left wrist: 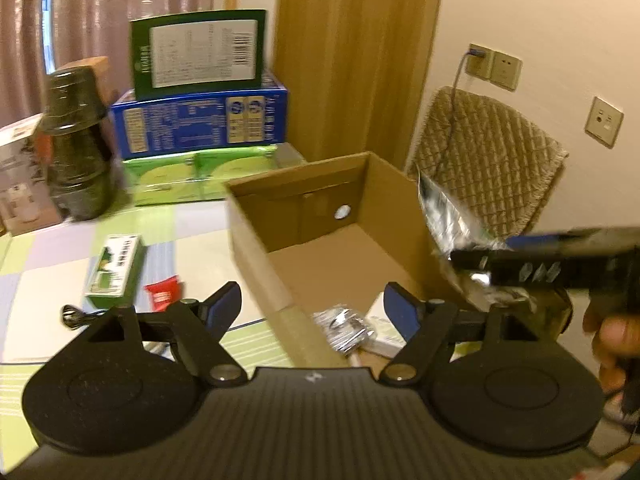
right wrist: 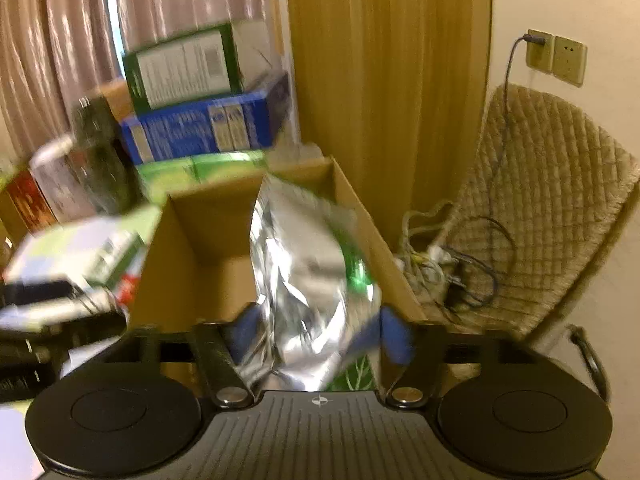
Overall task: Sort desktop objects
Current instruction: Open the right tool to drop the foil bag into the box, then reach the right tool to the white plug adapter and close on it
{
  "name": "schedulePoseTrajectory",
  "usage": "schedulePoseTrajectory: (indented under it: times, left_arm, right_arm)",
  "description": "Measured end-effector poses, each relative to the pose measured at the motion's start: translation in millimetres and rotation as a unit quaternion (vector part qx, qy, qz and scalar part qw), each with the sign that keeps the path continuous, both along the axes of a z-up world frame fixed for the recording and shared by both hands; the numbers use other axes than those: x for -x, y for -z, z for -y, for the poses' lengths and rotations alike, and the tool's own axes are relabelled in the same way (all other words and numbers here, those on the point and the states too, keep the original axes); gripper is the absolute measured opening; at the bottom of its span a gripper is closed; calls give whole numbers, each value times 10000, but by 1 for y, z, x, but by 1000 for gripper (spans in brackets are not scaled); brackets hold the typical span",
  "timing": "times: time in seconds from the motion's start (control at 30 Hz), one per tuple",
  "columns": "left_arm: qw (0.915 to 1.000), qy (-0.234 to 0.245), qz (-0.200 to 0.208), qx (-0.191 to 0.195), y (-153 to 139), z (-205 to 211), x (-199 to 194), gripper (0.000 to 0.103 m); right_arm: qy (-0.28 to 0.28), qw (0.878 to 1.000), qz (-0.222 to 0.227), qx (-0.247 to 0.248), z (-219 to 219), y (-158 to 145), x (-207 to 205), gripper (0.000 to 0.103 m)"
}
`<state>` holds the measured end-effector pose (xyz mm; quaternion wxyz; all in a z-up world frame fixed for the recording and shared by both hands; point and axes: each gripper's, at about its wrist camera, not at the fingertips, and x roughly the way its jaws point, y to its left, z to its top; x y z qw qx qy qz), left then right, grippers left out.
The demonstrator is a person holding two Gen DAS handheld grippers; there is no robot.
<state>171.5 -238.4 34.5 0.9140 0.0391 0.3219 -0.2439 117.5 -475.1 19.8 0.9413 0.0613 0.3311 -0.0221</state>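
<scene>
Where curtains [left wrist: 100,8] hang, checkered tablecloth [left wrist: 52,248].

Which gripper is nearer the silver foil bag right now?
Right. The right gripper has the silver foil bag between its open jaws, over the cardboard box. The left gripper sits apart, near the box's front wall.

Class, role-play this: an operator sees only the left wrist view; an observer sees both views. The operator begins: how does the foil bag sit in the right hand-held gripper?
Observer: The foil bag stands between the wide-set jaws of the right hand-held gripper, above the cardboard box.
Operator: What lies to the right of the box?
Observer: A tangle of cables, against the quilted chair.
</scene>
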Motion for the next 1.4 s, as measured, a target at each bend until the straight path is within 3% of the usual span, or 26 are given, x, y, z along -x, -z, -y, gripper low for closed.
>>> schedulePoseTrajectory:
  times: [0.1,0.6,0.8,1.1,1.4]
  left_arm:
    - [9999,-136,5,-21,0,-16,5,77]
    - [9971,-624,175,-410,-20,-84,62,92]
    - [9940,-916,344,-485,-29,-125,85,99]
    - [9886,-1387,404,-419,-37,-193,100,102]
    - [9855,-1570,441,-469,-27,-230,91,102]
  right_arm:
    - [40,9998,171,-18,-3,-10,5,83]
    - [-87,9994,162,-289,-31,-32,61,92]
    - [-330,9988,261,-255,-65,-53,80,101]
    - [-805,9961,161,-333,-129,-79,91,101]
    - [-1117,9931,187,-314,-179,-62,88,101]
